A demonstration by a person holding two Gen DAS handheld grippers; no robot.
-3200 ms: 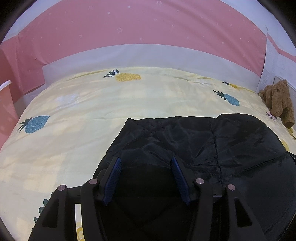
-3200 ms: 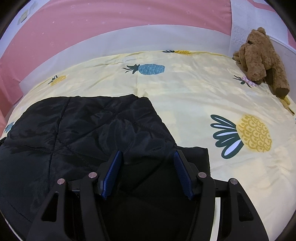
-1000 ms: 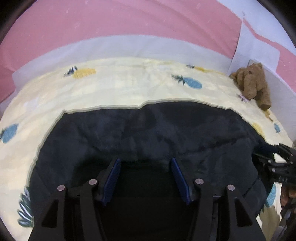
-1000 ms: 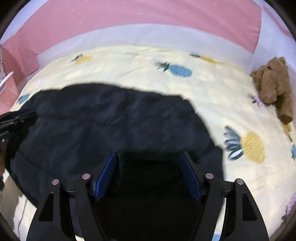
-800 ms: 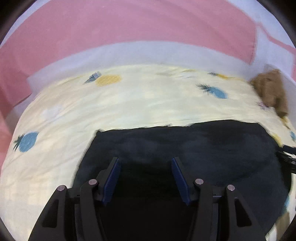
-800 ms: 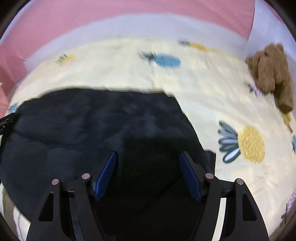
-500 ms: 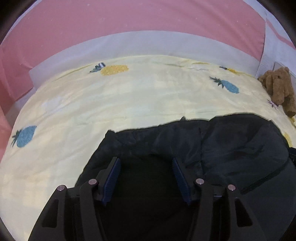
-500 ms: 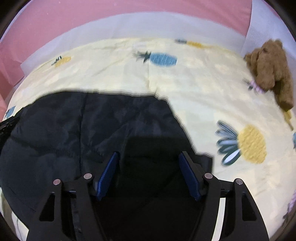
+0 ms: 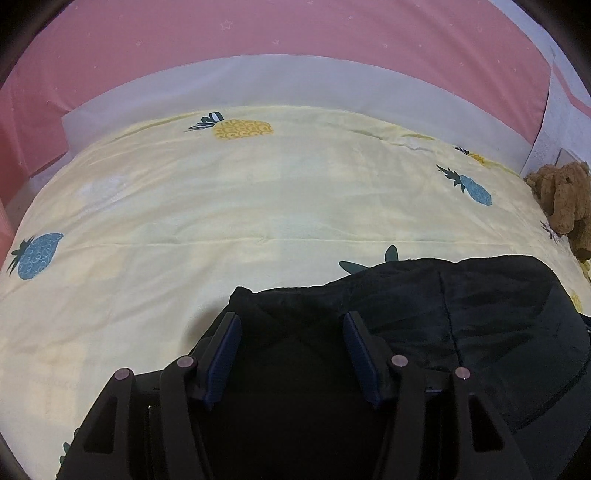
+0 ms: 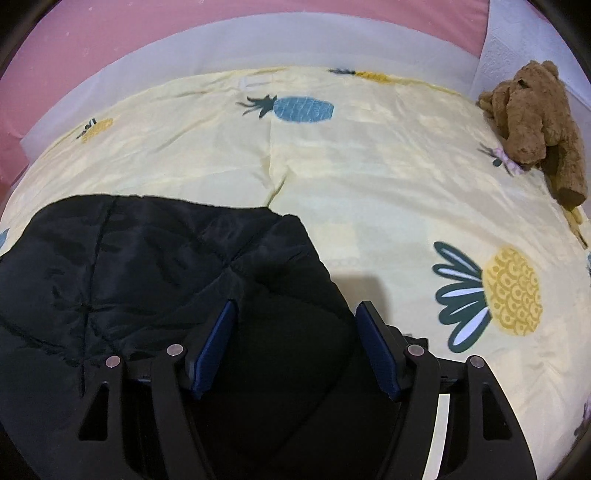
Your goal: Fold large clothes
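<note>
A: Where does the black quilted jacket [image 10: 147, 280] lie?

B: Flat on the bed's yellow pineapple-print sheet [image 9: 258, 206], at the near edge, dark fabric spreading under both tools.

A: And the jaws?

B: The left gripper [image 9: 291, 354] stands wide apart over the jacket's corner, gripping nothing. The right gripper [image 10: 297, 343] gapes equally wide above its own corner.

A: Anything further out?

B: A brown teddy bear [image 10: 535, 122] by the pink wall [image 9: 295, 33].

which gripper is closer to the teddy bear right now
Right. The right gripper is over the black jacket's right edge, with the teddy bear ahead to its right. The left gripper is at the jacket's far side.
</note>
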